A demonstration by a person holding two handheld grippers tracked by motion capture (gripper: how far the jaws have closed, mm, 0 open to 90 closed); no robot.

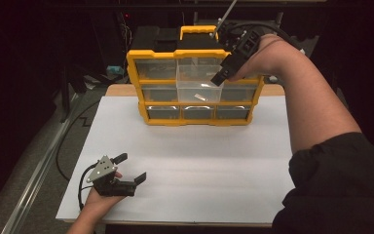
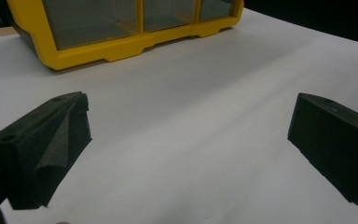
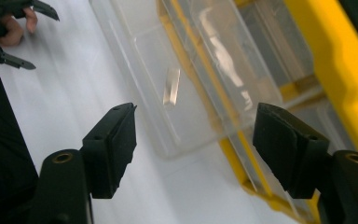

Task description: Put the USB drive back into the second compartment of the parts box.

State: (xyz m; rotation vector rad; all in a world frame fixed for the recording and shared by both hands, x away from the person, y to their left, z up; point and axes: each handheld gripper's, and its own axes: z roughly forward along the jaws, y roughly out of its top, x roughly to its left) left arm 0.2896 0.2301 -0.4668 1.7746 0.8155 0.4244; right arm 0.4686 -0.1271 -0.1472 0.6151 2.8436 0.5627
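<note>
Above pulled-out clear drawer [image 1: 198,90] of yellow organizer [image 1: 132,73], my right gripper [image 1: 222,76] hovers, jaws apart, empty. Small clear piece [image 3: 171,87] lies inside drawer. Step, I judge: reaching in. Next: descend, straddle piece, close. Left gripper [image 1: 129,168] rests on table [image 1: 185,161], jaws apart.

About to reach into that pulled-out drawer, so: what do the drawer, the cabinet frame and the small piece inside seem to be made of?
Drawer: looks like clear, glossy plastic; the table shows through its walls. Cabinet frame: opaque yellow moulded plastic, smooth with a slight sheen. Small piece: a pale strip catching light, perhaps metal or clear plastic; too blurred to tell. Right tongs hang open above it.
</note>
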